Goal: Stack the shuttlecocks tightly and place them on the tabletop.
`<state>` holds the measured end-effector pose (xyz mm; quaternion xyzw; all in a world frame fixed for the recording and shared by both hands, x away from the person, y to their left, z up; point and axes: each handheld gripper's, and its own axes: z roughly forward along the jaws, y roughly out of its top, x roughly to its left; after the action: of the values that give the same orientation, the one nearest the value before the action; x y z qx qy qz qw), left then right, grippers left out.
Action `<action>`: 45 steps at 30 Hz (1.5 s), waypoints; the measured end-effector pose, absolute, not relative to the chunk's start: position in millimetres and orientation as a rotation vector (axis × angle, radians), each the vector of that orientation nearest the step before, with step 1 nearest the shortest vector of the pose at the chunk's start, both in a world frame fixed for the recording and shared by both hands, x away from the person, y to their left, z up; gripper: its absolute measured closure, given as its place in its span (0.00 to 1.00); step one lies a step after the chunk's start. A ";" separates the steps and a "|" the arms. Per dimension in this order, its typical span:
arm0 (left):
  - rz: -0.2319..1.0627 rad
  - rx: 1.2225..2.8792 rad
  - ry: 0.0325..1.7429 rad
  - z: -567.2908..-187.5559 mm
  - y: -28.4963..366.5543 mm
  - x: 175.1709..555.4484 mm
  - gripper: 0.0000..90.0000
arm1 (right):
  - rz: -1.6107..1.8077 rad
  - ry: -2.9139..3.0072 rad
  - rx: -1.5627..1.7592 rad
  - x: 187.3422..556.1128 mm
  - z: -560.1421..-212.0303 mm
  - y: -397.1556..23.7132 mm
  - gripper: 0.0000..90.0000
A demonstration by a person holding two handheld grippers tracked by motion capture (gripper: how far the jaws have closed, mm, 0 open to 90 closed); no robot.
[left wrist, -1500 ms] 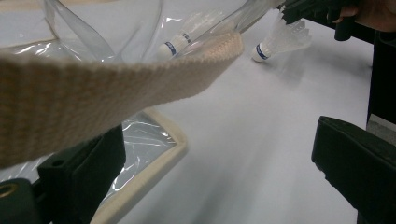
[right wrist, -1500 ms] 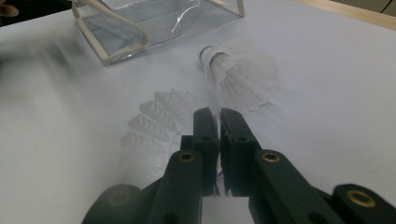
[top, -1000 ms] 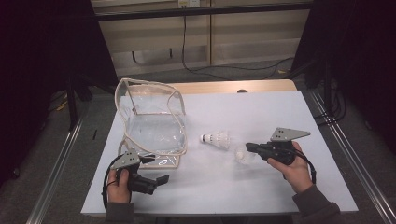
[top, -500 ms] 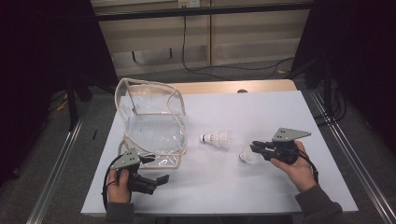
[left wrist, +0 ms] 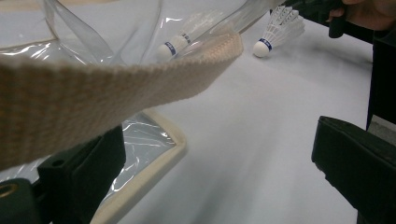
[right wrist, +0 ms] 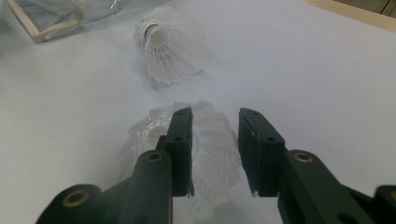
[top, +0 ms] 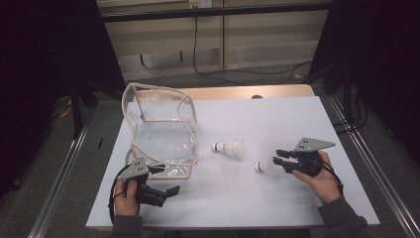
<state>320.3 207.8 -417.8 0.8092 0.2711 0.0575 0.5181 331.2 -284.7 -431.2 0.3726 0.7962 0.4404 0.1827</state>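
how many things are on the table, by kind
shuttlecocks: 2, the far shuttlecock and the near shuttlecock by the right gripper
clear bag: 1
total: 3

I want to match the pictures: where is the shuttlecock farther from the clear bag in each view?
High view: the shuttlecock, right of centre.
Left gripper view: the shuttlecock, top right.
Right gripper view: the shuttlecock, bottom centre, nearest the camera.
Shared landmark: the clear bag with beige trim.
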 end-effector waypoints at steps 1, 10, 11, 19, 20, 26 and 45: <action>0.137 1.941 0.650 -417.7 207.9 320.3 0.03 | 1.241 2.247 1.050 331.2 -431.5 -285.5 0.67; 0.141 1.944 0.650 -417.8 207.9 320.5 0.03 | 1.224 2.235 1.073 329.1 -432.8 -294.2 0.59; 0.140 1.949 0.650 -417.6 208.0 320.5 0.03 | 1.218 2.231 1.082 328.7 -433.2 -295.8 0.57; 0.142 1.946 0.651 -417.6 207.9 320.5 0.03 | 1.226 2.193 1.130 328.2 -432.3 -304.9 0.46; 0.139 1.946 0.649 -417.5 207.9 320.5 0.03 | 1.229 2.192 1.134 328.1 -432.0 -305.3 0.45; 0.139 1.950 0.650 -417.2 207.6 320.2 0.03 | 1.242 2.183 1.158 327.5 -430.4 -305.9 0.33; 0.143 1.941 0.649 -416.6 207.6 320.1 0.03 | 1.240 2.149 1.209 322.4 -429.8 -312.0 0.22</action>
<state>320.1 207.6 -416.6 0.8090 0.2704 0.0597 0.5186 322.4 -312.0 -429.8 0.4300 0.7645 0.4412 0.1898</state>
